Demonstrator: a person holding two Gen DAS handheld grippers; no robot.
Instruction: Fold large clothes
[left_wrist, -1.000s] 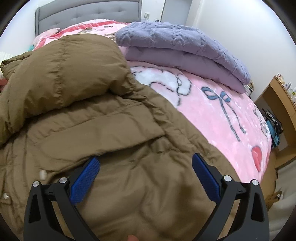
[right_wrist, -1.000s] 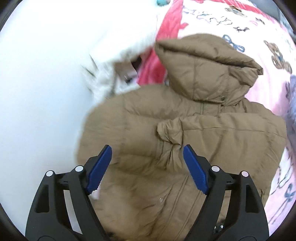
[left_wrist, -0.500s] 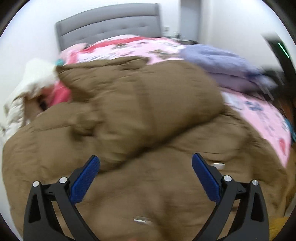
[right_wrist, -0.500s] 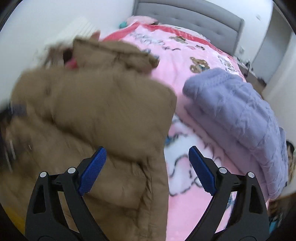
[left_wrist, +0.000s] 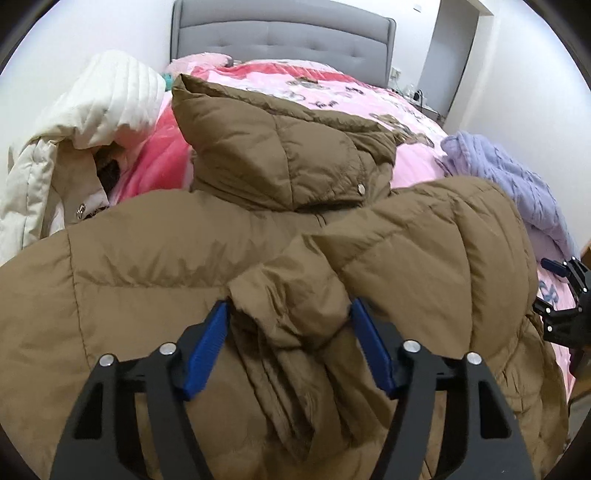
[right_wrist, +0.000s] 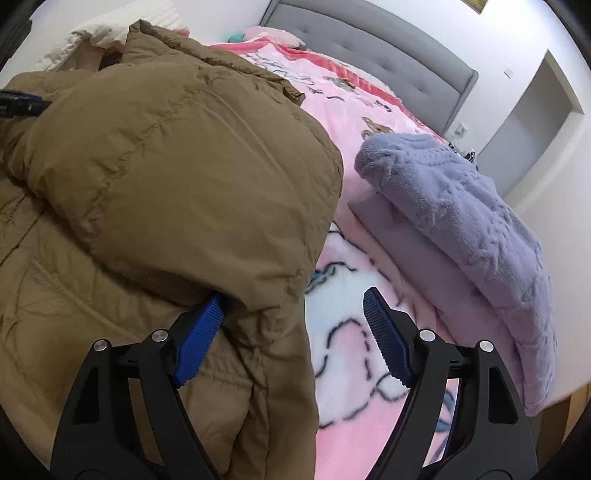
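Note:
A brown hooded puffer jacket (left_wrist: 280, 155) lies on the bed with its hood toward the headboard. One sleeve is folded across its body. My left gripper (left_wrist: 289, 306) is closing, and both blue pads touch the bunched end of that sleeve (left_wrist: 288, 325). In the right wrist view, my right gripper (right_wrist: 293, 296) sits at the jacket's right edge (right_wrist: 266, 317) with its jaws closing. Its left pad is tucked under the folded brown fabric, while its right pad hangs free over the pink blanket (right_wrist: 347, 332). The right gripper (left_wrist: 565, 295) also shows at the right rim of the left wrist view.
A cream quilted coat (left_wrist: 92, 122) is heaped at the left of the bed by the wall. A folded lilac blanket (right_wrist: 461, 206) lies on the right side. The grey headboard (left_wrist: 280, 40) stands at the far end, with a doorway (right_wrist: 535, 122) beyond.
The left view swung from the jacket's lower body to the folded sleeve, and its jaws narrowed onto it. The right gripper came down from above the jacket to its right edge.

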